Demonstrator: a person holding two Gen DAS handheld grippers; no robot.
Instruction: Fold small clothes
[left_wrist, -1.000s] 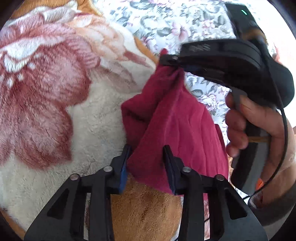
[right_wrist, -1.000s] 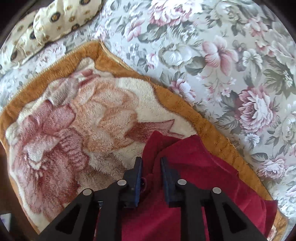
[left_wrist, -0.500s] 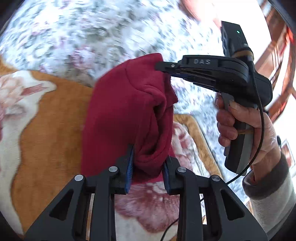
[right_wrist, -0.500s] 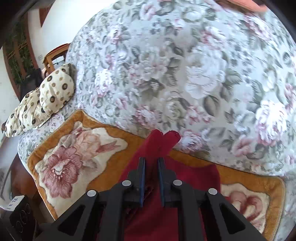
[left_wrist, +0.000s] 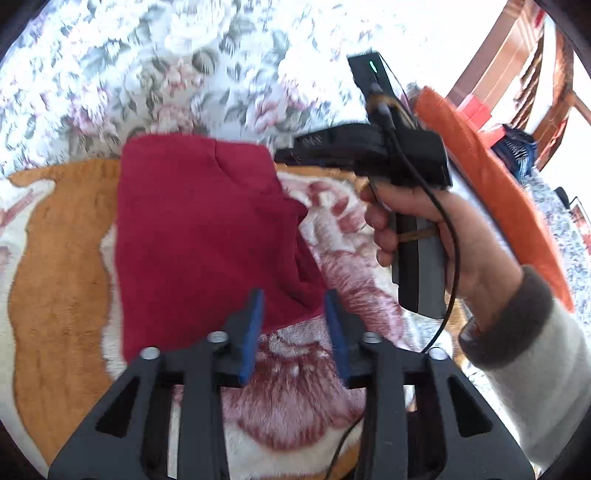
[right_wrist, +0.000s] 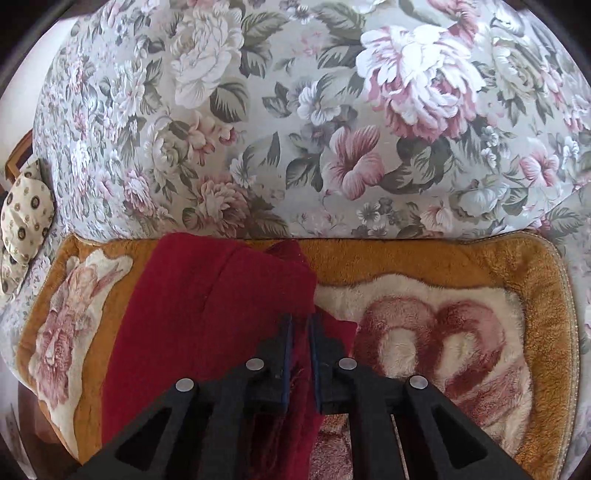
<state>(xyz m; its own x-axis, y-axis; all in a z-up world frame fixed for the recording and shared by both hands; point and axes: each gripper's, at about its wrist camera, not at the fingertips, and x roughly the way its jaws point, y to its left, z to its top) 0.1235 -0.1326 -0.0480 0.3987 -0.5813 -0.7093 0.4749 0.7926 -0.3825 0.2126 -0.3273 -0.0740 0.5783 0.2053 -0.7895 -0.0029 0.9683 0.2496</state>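
Observation:
A dark red small garment lies folded on the plush orange and cream blanket. My left gripper is open, its blue pads either side of the garment's near right corner. In the right wrist view the garment lies left of centre. My right gripper is shut on a fold of the red cloth at its right edge. In the left wrist view the right gripper's body sits at the garment's far right corner, held by a hand.
The floral sofa back rises right behind the blanket. A spotted cushion lies at the far left. An orange cushion and wooden furniture are at the right.
The garment was held up between both grippers; now it lies flat on the blanket. My left gripper has opened and let go. My right gripper has stayed shut on the cloth.

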